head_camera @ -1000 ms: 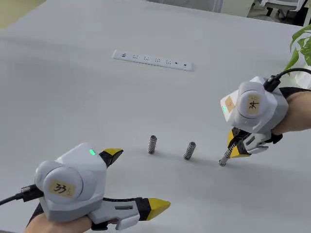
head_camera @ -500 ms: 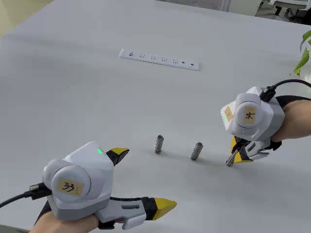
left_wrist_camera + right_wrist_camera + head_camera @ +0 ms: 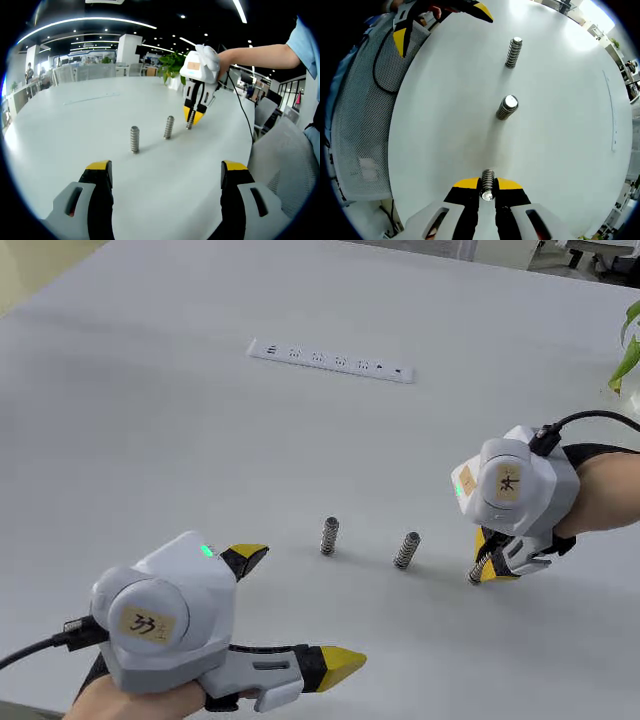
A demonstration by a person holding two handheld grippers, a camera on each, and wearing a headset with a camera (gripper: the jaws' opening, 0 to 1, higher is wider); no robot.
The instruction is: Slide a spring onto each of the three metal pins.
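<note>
Bench (image 3: 150,420): plain pale grey-white top, matte, with a curved edge in both gripper views. A white power strip (image 3: 330,359) lies flat on the far side, well apart from the work. Plant leaves (image 3: 627,348) sit at the right edge, cut off by the frame. Room, from the left gripper view: open office, dark ceiling with strip lights (image 3: 100,21), columns, chairs. A mesh chair (image 3: 365,125) stands beside the bench in the right gripper view.

Three springs stand in a row mid-bench. The left spring (image 3: 329,536) and middle spring (image 3: 406,550) stand free and upright, near each other, not touching. A round metal pin head (image 3: 510,103) shows at the top of the middle one. The third spring (image 3: 478,570) is at the right end of the row, slightly tilted.

Right hand-held gripper (image 3: 487,568): pointing down, jaws clenched on the third spring, a yellow tip on either side of it.
Left hand-held gripper (image 3: 300,610): released, jaws wide apart with nothing between them, near the bench edge and well apart from the springs.

Hard to make out:
- The yellow tips partly cover the third spring in the head view, so I can't tell whether it is seated on a pin or touches the bench.
- Pin shafts are hidden inside the coils.
- The hand on the left hand-held gripper is cut off at the bottom of the frame.
</note>
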